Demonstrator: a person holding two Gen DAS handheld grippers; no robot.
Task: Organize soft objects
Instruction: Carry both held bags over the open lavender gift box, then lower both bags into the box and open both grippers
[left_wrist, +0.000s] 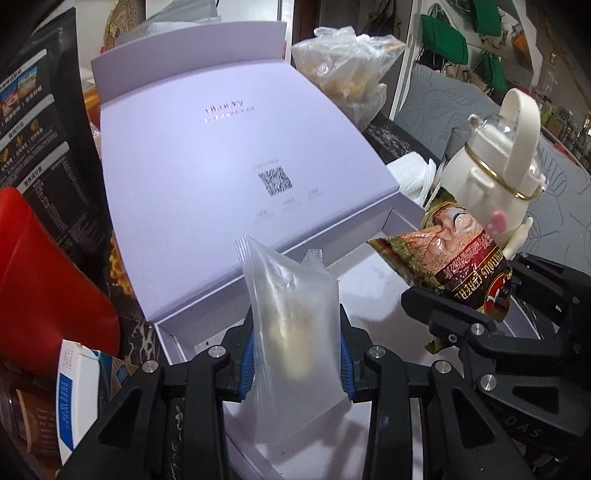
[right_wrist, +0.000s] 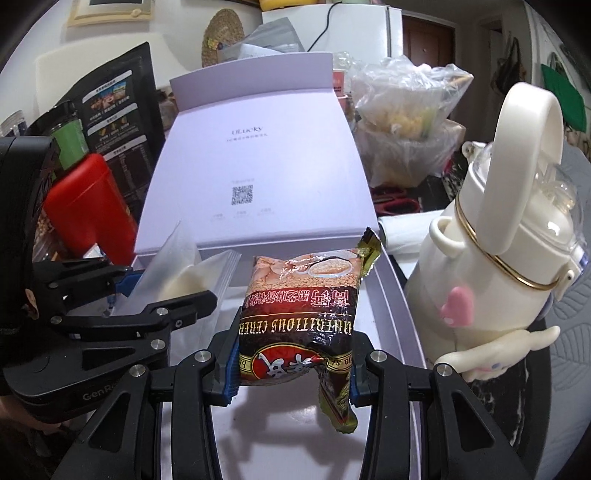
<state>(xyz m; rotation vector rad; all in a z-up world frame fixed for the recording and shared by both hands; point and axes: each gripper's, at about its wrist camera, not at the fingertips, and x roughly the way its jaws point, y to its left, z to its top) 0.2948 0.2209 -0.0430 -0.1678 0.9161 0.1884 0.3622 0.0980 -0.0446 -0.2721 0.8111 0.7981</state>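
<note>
My left gripper (left_wrist: 297, 363) is shut on a frosted clear snack packet (left_wrist: 291, 317) and holds it above the open lavender box (left_wrist: 399, 221). My right gripper (right_wrist: 291, 373) is shut on a brown-and-red cereal packet (right_wrist: 299, 317), also over the box's white inside (right_wrist: 280, 435). In the left wrist view the cereal packet (left_wrist: 461, 266) and right gripper (left_wrist: 465, 321) are at the right. In the right wrist view the clear packet (right_wrist: 184, 273) and left gripper (right_wrist: 125, 291) are at the left. The box lid (right_wrist: 255, 173) stands open behind.
A white bottle with a loop handle (right_wrist: 498, 266) stands right of the box. A red container (right_wrist: 88, 210) and black printed bag (right_wrist: 118, 110) are on the left. A plastic bag of food (right_wrist: 402, 122) sits behind. A blue-white carton (left_wrist: 74, 398) lies front left.
</note>
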